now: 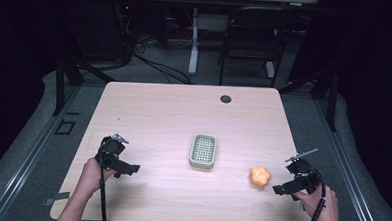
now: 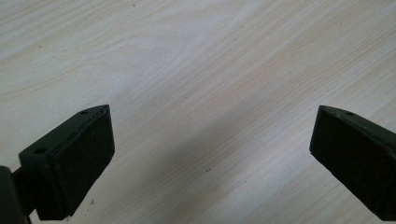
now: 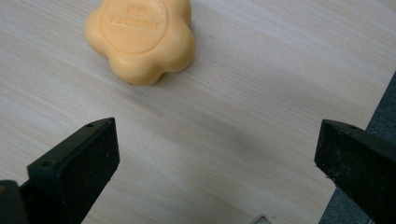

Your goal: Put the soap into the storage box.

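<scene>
Nearest us on the bench [image 1: 149, 113], our right gripper [image 1: 280, 188] hangs with its fingers [image 3: 79, 163] spread wide and empty, just beside the orange flower-shaped soap [image 1: 260, 176], which lies ahead of them toward the bench's middle. Our left gripper [image 1: 131, 168], fingers likewise spread over bare wood, sits well apart. Farther in stands the green soap dish [image 1: 203, 151].

My high view looks forward and down on the whole pale wooden table [image 1: 159, 114]. My 2 gripper views sit close above it; the right shares the orange flower-shaped soap [image 3: 140, 39].
</scene>
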Motion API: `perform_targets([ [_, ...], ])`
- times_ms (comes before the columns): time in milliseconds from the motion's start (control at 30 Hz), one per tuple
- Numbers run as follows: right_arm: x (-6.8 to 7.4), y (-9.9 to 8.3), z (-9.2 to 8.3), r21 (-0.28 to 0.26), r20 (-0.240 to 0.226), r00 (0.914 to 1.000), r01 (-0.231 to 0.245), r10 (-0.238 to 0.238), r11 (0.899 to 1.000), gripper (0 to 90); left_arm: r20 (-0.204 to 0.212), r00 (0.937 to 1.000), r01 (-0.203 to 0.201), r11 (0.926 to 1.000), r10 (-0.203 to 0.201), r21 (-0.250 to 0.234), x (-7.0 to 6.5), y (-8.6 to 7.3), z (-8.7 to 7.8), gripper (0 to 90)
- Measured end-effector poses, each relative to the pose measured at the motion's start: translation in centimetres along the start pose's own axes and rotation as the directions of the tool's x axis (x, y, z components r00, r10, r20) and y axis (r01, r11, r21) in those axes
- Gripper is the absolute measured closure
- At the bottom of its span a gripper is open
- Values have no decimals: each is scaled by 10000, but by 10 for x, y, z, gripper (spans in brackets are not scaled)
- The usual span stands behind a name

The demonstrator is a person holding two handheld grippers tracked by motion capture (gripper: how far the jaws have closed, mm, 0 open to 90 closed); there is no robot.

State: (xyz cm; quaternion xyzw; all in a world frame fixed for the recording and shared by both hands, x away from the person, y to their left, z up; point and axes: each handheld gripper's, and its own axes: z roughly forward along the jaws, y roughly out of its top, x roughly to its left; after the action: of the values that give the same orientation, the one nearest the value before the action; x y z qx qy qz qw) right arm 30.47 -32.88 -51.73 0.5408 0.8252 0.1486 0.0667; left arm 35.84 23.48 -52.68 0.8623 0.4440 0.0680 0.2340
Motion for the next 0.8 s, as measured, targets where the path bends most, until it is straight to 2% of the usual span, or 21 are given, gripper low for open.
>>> perform_targets([
  [467, 5, 2, 3, 319, 0, 9996, 271, -272, 9991, 19, 1, 10000, -34, 10000, 34, -26, -1, 0, 0, 0],
  [533, 5, 3, 3, 528, 65, 9987, 492, -497, 9974, 18, 43, 10000, -42, 10000, 41, 15, -1, 0, 0, 0],
  [567, 6, 2, 5, 258, 13, 9996, 269, -270, 9993, 17, 43, 10000, -44, 10000, 44, 23, -1, 0, 0, 0],
  [633, 6, 4, 4, 476, -2, 9987, 500, -500, 9976, 16, 18, 10000, -44, 10000, 44, -3, -1, 0, 0, 0],
  [800, 8, 7, 3, 416, -109, 9980, 629, -625, 9972, 15, 67, 10000, -42, 10000, 42, 10, -1, 0, 0, 0],
])
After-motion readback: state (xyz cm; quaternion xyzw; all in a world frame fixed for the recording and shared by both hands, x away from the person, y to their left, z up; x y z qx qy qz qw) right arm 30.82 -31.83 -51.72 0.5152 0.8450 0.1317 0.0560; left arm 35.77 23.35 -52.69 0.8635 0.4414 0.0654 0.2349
